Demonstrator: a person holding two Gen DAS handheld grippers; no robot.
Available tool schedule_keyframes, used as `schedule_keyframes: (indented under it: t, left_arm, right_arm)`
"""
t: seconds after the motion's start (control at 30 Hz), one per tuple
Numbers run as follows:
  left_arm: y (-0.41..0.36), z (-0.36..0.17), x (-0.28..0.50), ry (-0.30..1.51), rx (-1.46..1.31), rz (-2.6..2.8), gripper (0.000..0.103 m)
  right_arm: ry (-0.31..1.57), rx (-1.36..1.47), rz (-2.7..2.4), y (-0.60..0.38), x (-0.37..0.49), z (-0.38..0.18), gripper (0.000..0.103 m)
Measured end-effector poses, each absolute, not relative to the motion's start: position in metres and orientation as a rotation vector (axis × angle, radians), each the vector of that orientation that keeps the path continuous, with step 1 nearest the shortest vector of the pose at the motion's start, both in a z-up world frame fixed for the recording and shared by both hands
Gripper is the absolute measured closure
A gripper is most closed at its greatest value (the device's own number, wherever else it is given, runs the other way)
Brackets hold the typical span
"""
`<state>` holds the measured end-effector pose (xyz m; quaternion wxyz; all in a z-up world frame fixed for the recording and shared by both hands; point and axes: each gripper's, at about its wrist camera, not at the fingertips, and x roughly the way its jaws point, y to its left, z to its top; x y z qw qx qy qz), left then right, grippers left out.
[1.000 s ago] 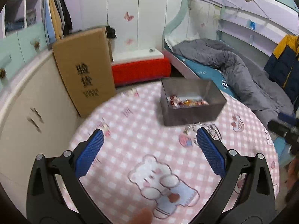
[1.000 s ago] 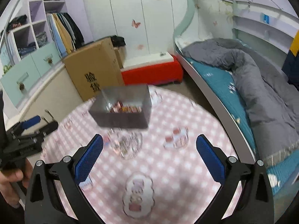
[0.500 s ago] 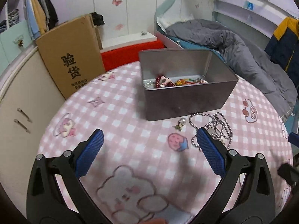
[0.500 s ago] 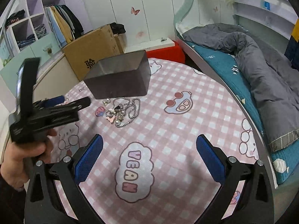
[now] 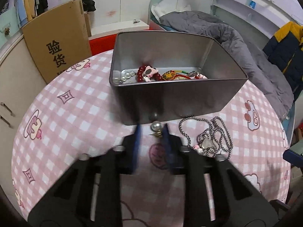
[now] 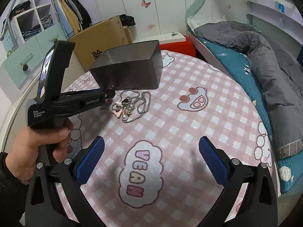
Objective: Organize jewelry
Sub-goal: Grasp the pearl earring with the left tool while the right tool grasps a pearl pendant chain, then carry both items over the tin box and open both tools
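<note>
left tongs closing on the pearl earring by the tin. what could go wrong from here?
1. The pearl earring is round and lies right against the tin; the left tongs, blurred and part closed, may pinch off-centre and flick it away.
2. The chain necklace lies just beside the right-hand finger and could snag.

The left gripper [image 5: 152,132] is now down close to the table [image 5: 75,102], right in front of the tin [image 5: 170,98], where half a second ago it hung farther back. Its fingers [image 5: 136,140], then spread wide, now stand narrow on either side of the pearl earring [image 5: 156,126], blurred. The right gripper [image 6: 151,158] sits a little lower and nearer the chain [image 6: 140,104] than a second ago.
</note>
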<state>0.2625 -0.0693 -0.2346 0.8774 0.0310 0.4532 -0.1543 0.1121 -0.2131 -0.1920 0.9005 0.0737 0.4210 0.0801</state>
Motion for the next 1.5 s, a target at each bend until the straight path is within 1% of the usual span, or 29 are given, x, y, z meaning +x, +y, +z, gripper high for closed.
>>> schedule_keyframes:
  t: [0.1, 0.2, 0.23, 0.27, 0.3, 0.33, 0.37, 0.53, 0.67, 0.83, 0.87, 1.07, 1.33, 1.5]
  left_arm:
    - [-0.062, -0.233, 0.261, 0.941, 0.027, -0.344, 0.09]
    - [-0.05, -0.231, 0.252, 0.931, 0.011, -0.344, 0.09]
    - [-0.046, -0.231, 0.249, 0.929, 0.008, -0.342, 0.09]
    - [-0.042, -0.23, 0.245, 0.926, 0.005, -0.339, 0.09]
    - [-0.036, -0.228, 0.241, 0.923, -0.002, -0.336, 0.09]
    - [-0.032, -0.227, 0.238, 0.921, -0.005, -0.335, 0.09]
    - [-0.029, -0.226, 0.236, 0.92, -0.009, -0.336, 0.09]
    - [-0.021, -0.221, 0.231, 0.91, -0.015, -0.345, 0.09]
    - [-0.02, -0.218, 0.228, 0.904, -0.021, -0.358, 0.09]
    - [-0.02, -0.217, 0.222, 0.904, -0.034, -0.375, 0.09]
    - [-0.02, -0.217, 0.221, 0.903, -0.035, -0.377, 0.09]
    - [-0.018, -0.213, 0.213, 0.897, -0.043, -0.385, 0.09]
    - [-0.013, -0.195, 0.199, 0.858, -0.045, -0.397, 0.09]
    - [-0.012, -0.176, 0.195, 0.828, -0.048, -0.407, 0.09]
  right_arm:
    - [0.869, 0.143, 0.18, -0.208, 0.119, -0.192, 0.007]
    - [0.87, 0.121, 0.218, -0.199, 0.13, -0.194, 0.011]
    - [0.872, 0.113, 0.229, -0.195, 0.134, -0.195, 0.017]
    - [0.879, 0.103, 0.238, -0.192, 0.138, -0.197, 0.028]
    - [0.891, 0.088, 0.25, -0.188, 0.144, -0.2, 0.034]
    - [0.9, 0.079, 0.256, -0.185, 0.149, -0.202, 0.046]
    - [0.908, 0.074, 0.264, -0.183, 0.153, -0.206, 0.054]
    - [0.925, 0.077, 0.315, -0.175, 0.167, -0.214, 0.062]
    - [0.934, 0.077, 0.317, -0.172, 0.174, -0.219, 0.075]
    - [0.923, 0.033, 0.313, -0.169, 0.175, -0.22, 0.089]
    - [0.921, 0.019, 0.319, -0.168, 0.174, -0.22, 0.093]
    - [0.882, 0.047, 0.328, -0.175, 0.161, -0.211, 0.094]
    - [0.85, 0.199, 0.353, -0.207, 0.148, -0.192, 0.094]
    - [0.81, 0.212, 0.362, -0.211, 0.148, -0.166, 0.094]
